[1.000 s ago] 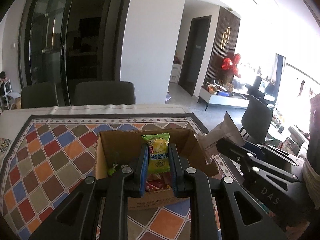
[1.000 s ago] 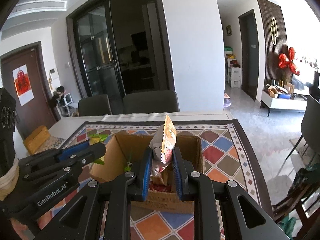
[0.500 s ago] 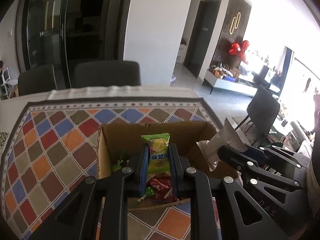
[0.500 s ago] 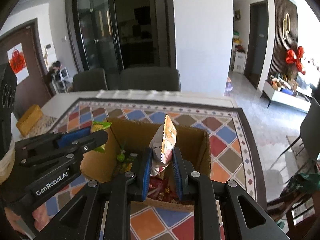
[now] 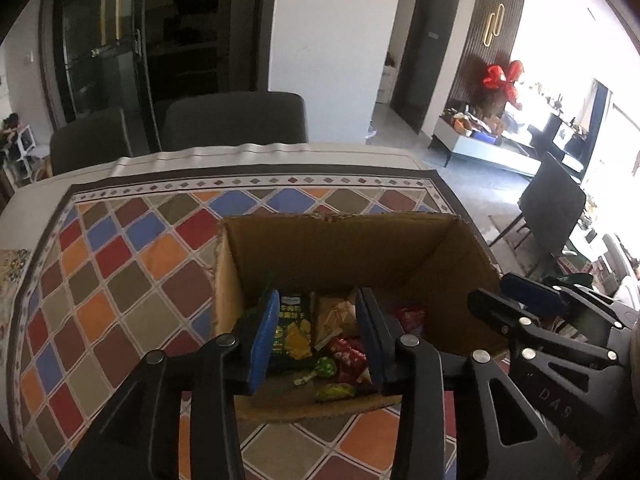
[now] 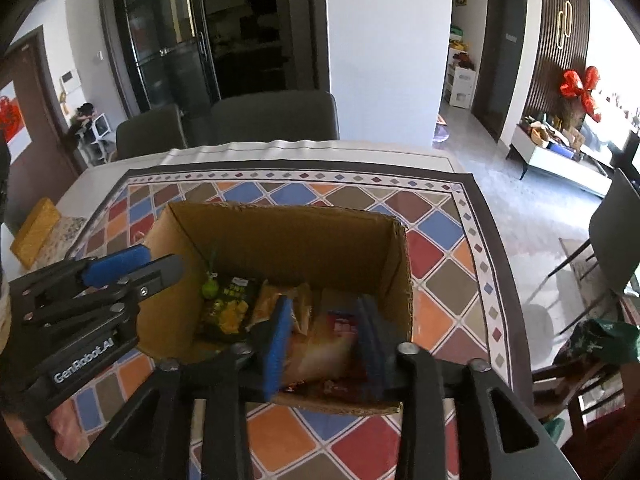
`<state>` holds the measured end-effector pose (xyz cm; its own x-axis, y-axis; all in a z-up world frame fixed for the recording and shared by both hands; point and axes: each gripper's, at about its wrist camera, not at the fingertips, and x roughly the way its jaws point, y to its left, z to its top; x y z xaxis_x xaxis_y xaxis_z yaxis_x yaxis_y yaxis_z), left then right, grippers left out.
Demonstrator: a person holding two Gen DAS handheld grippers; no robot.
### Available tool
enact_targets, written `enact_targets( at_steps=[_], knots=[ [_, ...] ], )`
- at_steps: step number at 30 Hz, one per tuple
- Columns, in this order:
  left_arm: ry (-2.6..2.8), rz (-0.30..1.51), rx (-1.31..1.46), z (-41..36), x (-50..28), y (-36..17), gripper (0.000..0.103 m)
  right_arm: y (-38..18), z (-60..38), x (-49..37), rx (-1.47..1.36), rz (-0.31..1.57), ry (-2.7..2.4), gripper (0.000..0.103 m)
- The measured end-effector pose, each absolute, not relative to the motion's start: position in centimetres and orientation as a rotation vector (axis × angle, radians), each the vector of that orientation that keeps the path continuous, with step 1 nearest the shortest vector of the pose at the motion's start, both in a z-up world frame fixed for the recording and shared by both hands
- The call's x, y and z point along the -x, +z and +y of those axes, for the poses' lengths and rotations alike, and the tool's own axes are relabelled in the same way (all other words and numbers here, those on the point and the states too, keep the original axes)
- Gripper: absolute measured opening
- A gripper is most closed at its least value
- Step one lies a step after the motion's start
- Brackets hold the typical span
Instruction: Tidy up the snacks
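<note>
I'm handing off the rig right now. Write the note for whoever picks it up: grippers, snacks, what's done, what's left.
Left gripper: open, nothing held, poised over the cardboard box.
Right gripper: open, nothing held, over the same box's right half.
Snacks: all that show are inside the box, among them a dark green packet, a tan packet, red wrappers and a green lollipop.
Done: both packets held a second ago have been dropped in.
Left: no loose snack shows on the patterned tablecloth; check outside the views before stopping.
</note>
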<state>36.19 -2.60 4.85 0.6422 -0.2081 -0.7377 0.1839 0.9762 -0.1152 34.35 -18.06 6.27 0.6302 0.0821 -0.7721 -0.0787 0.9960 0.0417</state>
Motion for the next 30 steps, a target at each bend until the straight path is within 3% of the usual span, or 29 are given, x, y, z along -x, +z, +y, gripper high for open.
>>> enact_targets(
  at_steps=[4,15,23,30],
  knots=[
    [-0.201,0.796,0.023,-2.1,-34.2,5.7,0.044,6.6,-18.1,-33.2,-0.009,0.861,0.085,0.040],
    [-0.188,0.639,0.005,-1.6,-25.9,8.7,0.060,9.4,-18.3,-25.7,-0.018,0.685,0.065,0.057],
    [-0.173,0.565,-0.014,-1.7,-20.0,9.5,0.081,10.3,-18.7,-19.5,-0.042,0.587,0.050,0.071],
    [-0.139,0.500,-0.019,-1.3,-15.7,9.5,0.090,10.6,-19.2,-15.3,-0.058,0.513,0.016,0.077]
  ],
)
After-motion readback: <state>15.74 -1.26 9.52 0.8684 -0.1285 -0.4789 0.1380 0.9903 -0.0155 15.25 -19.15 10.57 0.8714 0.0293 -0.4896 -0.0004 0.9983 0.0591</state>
